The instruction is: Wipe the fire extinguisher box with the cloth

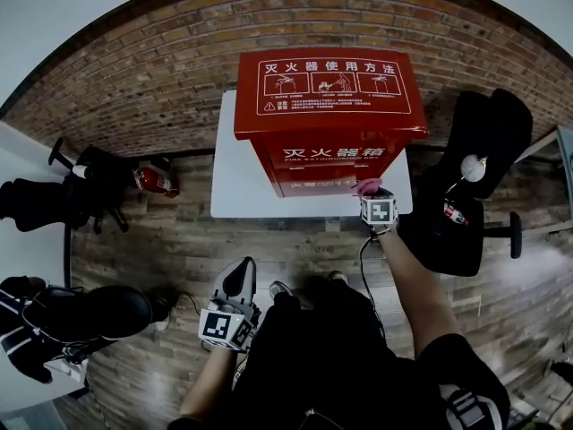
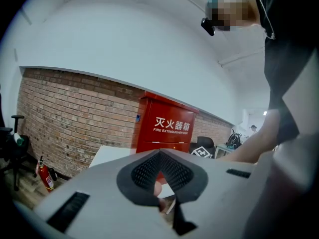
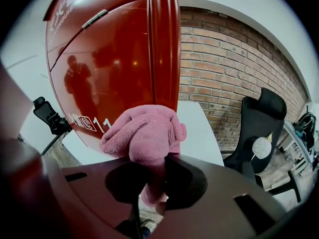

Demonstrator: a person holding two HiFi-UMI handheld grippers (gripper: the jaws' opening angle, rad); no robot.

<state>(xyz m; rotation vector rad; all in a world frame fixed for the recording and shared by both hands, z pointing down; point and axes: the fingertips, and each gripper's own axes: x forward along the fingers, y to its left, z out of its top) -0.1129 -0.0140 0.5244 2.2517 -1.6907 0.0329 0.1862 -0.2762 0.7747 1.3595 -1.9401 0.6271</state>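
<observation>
- The right gripper [image 3: 149, 168] is clamped on a bunched pink cloth [image 3: 144, 131]; the cloth covers the jaw tips.
- The cloth is pressed to the lower right front edge of the red fire extinguisher box [image 1: 329, 119], which stands on a white counter [image 1: 235, 186] against a brick wall.
- In the head view, the cloth and gripper cover part of the box's lower front, where a smaller line of print is too blurred to read.
- The left gripper [image 2: 160, 158] is held low, well apart from the box, with its jaws together and nothing between them.
- The lid heading reads "灭火器使用方法"; the print beneath its three diagrams is too small to read.
- The front reads "灭火器箱 FIRE EXTINGUISHER BOX".
- Close up, only "11" beside a symbol can be read.
</observation>
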